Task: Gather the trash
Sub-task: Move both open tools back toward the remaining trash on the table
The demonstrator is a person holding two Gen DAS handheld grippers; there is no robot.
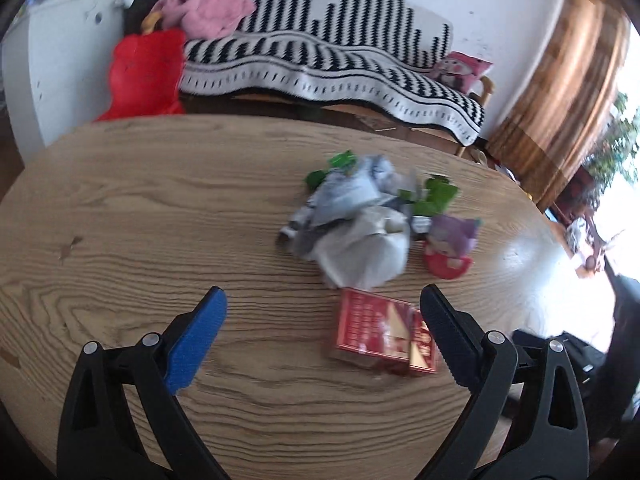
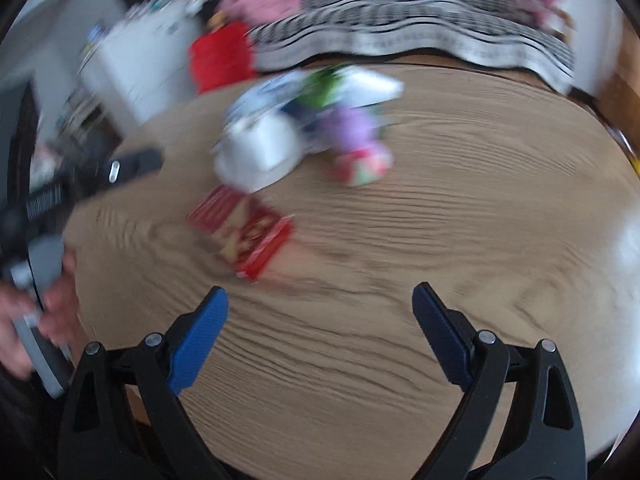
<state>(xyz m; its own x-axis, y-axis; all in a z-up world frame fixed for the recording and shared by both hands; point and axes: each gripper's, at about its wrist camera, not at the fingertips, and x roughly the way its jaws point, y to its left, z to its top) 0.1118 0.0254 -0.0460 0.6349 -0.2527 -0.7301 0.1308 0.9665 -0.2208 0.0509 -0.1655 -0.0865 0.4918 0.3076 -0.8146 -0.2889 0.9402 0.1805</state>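
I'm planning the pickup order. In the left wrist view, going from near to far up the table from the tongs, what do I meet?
Left tongs → red box → crumpled grey-white wrapper → green scraps → table's far edge, then the striped sofa.

Both wrist views low over the table (image 1: 140, 200), facing one shared trash pile (image 1: 360, 216)
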